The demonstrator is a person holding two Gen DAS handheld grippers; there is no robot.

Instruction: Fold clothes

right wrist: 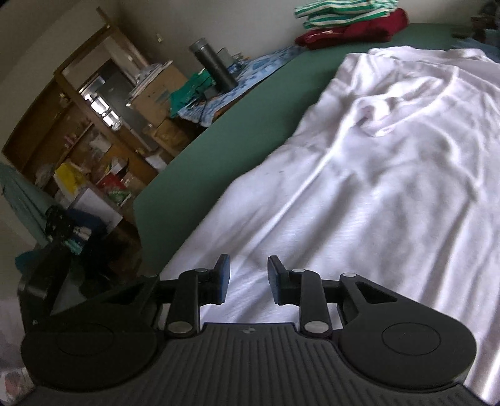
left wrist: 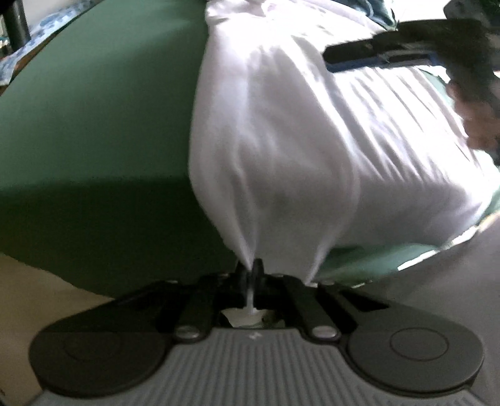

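A white T-shirt (left wrist: 312,140) lies on a green table (left wrist: 93,125). My left gripper (left wrist: 249,271) is shut on the shirt's near edge, and the cloth is drawn taut into its jaws. My right gripper (right wrist: 248,271) is open with blue pads, low over the white shirt (right wrist: 375,187) near its hem, holding nothing. It also shows in the left wrist view (left wrist: 331,62) at the upper right, over the shirt's far side. The shirt's collar (right wrist: 381,125) faces up in the right wrist view.
A stack of folded clothes, striped green-white (right wrist: 343,12) on dark red (right wrist: 359,32), sits at the table's far corner. A dark cylinder flask (right wrist: 215,67) stands on a blue patterned cloth (right wrist: 250,75). Wooden shelves (right wrist: 93,125) with clutter stand beyond the table's left edge.
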